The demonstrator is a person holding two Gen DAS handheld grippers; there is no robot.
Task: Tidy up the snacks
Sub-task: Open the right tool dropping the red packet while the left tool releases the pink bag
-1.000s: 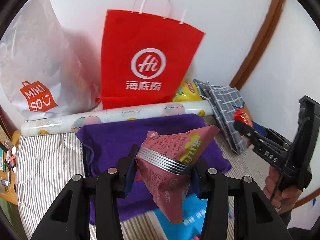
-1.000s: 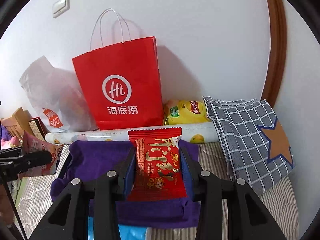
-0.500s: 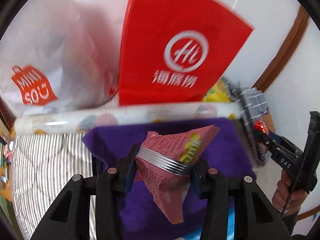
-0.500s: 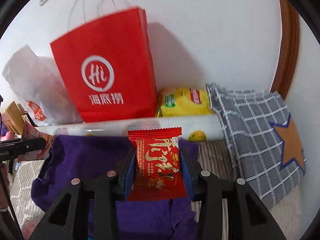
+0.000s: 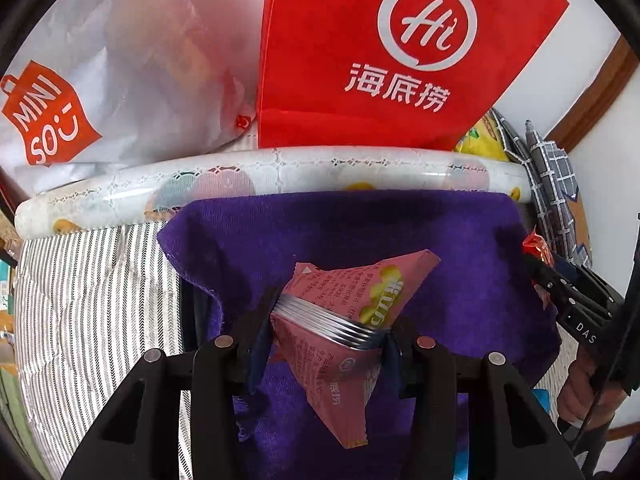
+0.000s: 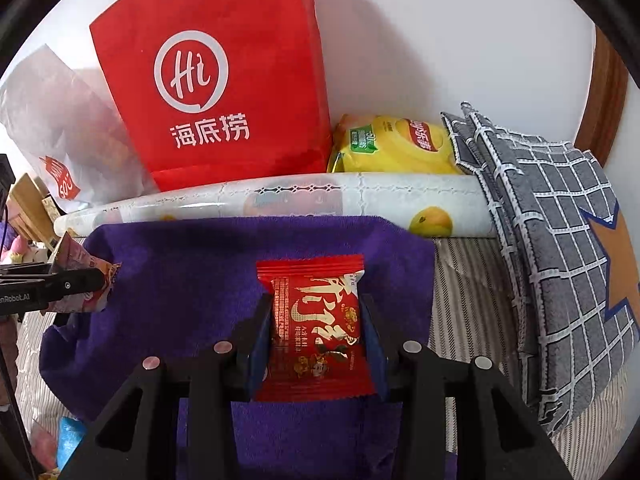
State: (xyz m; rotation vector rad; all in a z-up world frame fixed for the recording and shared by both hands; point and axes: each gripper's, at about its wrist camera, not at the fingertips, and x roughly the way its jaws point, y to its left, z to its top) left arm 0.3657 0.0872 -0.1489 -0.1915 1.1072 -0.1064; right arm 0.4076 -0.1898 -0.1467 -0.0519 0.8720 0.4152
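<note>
Up top in both views, a red paper bag stands against the wall, with a white plastic bag to its left and a patterned roll lying across the frame below them. Below the roll, a purple cloth spreads over a striped cover and fills the middle of each picture. At the right of the right wrist view sits a grey checked pillow, and a yellow chip bag is wedged between it and the red bag.

Lower centre in the left wrist view, the left gripper pinches a pink snack packet – tilted, its pointed end hanging down below the jaws, over the purple cloth.

Lower centre in the right wrist view, the right gripper is clamped on a red snack packet, held upright and flat-on between the jaws – also above the cloth.
</note>
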